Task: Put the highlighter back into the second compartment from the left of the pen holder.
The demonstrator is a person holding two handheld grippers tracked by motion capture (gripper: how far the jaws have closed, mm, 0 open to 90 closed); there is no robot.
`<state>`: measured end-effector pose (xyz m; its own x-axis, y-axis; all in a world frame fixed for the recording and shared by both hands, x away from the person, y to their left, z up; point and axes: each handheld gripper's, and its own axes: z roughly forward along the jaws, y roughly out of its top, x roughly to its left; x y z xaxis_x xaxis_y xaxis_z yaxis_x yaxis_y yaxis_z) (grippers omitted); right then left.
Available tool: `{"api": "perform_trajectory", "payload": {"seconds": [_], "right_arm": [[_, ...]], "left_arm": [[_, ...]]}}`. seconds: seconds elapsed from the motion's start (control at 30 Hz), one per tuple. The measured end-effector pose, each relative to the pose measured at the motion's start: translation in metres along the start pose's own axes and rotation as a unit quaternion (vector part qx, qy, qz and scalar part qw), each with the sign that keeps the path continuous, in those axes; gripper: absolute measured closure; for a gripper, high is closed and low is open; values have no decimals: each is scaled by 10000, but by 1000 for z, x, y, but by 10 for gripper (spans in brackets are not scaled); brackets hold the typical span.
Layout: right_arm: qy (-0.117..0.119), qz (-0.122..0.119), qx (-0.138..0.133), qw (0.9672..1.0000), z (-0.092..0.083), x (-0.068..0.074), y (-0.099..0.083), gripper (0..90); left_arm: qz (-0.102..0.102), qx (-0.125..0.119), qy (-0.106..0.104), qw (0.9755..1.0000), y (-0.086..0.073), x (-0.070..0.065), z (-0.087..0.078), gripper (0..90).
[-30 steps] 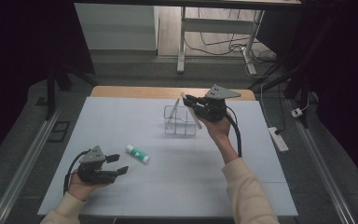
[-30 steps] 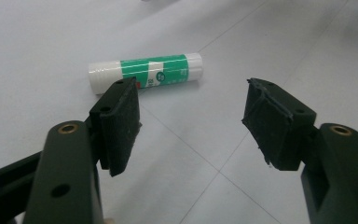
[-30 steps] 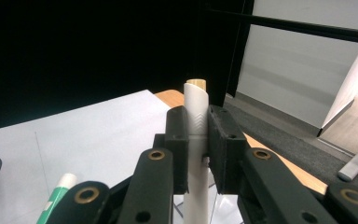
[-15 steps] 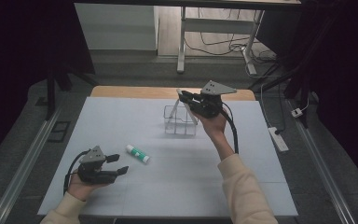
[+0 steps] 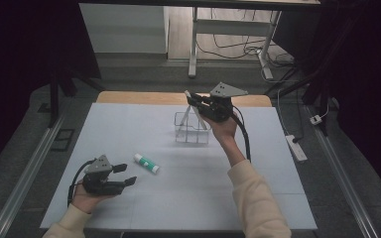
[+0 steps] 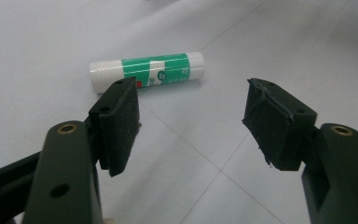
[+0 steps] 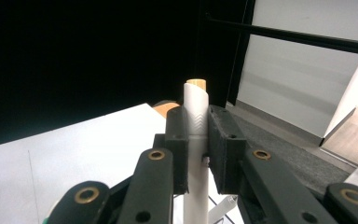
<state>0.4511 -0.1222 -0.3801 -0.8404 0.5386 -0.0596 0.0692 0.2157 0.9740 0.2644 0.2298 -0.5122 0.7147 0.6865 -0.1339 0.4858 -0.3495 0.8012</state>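
Matte white table (image 5: 129, 129), clear box (image 5: 191, 130), smooth white stick (image 7: 196, 140) in right tongs (image 7: 199, 140)

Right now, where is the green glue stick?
The green glue stick lies flat on the white table, at the left in the high view, just ahead of the open left gripper.

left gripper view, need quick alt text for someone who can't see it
A green-and-white glue stick lies on its side on the white table, just beyond the left gripper. The gripper's two black jaws stand apart with nothing between them, the near end of the stick just behind the left-hand jaw.
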Motion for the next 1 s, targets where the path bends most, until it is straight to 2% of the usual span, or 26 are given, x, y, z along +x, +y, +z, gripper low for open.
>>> {"api": "perform_trajectory", "payload": {"seconds": [0.43, 1.0], "right_arm": [[4, 67, -18, 10000, 14, -1, 1, 776], [4, 0, -53, 10000, 34, -5, -4, 775]], "left_arm": [[-4, -11, -10, 10000, 0, 1, 0, 360], [11, 11, -7, 10000, -1, 2, 0, 360]]}}
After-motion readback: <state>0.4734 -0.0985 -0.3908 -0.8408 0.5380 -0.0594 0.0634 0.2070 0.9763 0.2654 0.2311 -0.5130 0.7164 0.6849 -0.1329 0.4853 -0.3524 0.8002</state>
